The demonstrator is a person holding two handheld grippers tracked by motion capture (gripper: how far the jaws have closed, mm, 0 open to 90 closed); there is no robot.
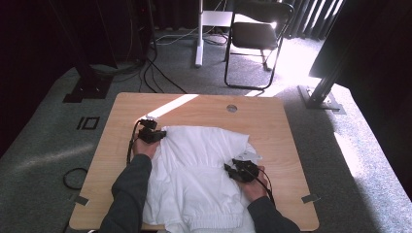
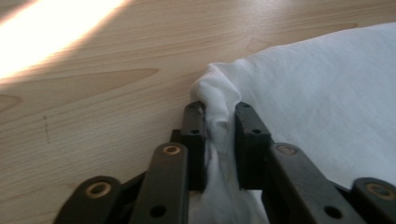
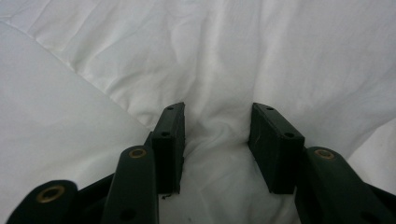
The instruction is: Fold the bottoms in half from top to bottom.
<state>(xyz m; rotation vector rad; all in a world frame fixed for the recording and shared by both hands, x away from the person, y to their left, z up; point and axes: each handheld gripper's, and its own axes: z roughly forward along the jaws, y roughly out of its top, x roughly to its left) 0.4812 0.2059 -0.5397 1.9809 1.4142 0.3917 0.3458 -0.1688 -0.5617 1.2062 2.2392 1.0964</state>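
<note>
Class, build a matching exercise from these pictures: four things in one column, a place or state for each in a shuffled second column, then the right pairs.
1. left gripper
2. right gripper
3. white garment
4. black chair

A. on the floor beyond the table
B. jaws apart, over the cloth's middle
C. pinching a corner of cloth
D. spread on the wooden table

Pairs: 1-C, 2-B, 3-D, 4-A

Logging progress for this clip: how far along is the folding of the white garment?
Early. The white garment lies spread on the table, one part apparently folded over. In hand: the left gripper pinches a far corner; the right gripper rests on the cloth, jaws apart with fabric between them. The remaining folds are left.
</note>
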